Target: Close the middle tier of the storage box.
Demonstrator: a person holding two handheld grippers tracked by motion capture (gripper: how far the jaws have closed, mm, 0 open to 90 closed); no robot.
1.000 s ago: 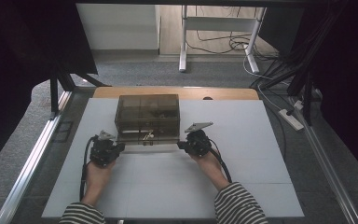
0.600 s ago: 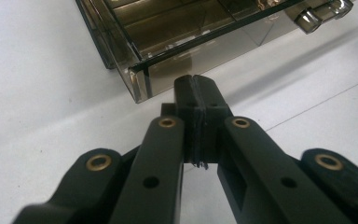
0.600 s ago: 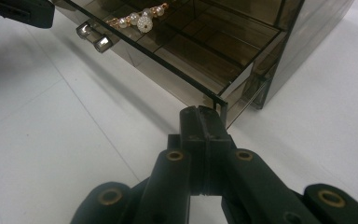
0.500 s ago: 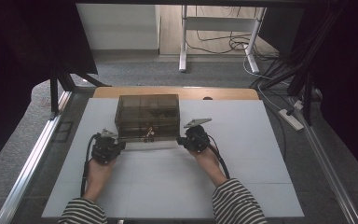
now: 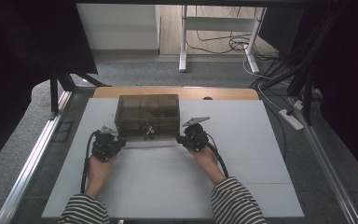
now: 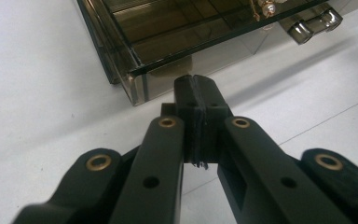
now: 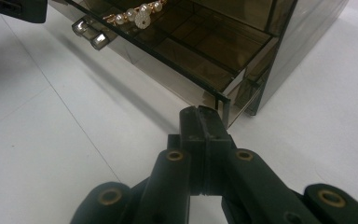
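A smoky see-through drawer box (image 5: 147, 112) stands on the white table (image 5: 168, 186). Its bottom drawer (image 7: 200, 51) sticks out a little toward me, with two clear knobs (image 7: 91, 33) on its front and a gold-and-pearl piece of jewellery (image 7: 137, 13) inside. My left gripper (image 5: 120, 141) is shut with nothing held, its tips (image 6: 196, 84) just at the drawer's front left corner (image 6: 137, 86). My right gripper (image 5: 179, 139) is also shut and holds nothing, its tips (image 7: 200, 114) by the front right corner (image 7: 223, 109). I cannot tell whether either touches the drawer.
A brown board (image 5: 223, 93) lies along the table's far edge behind the box. Metal rails (image 5: 32, 158) run down both sides of the table. Cables and a power strip (image 5: 291, 119) lie on the floor at the right. White table stretches in front of both hands.
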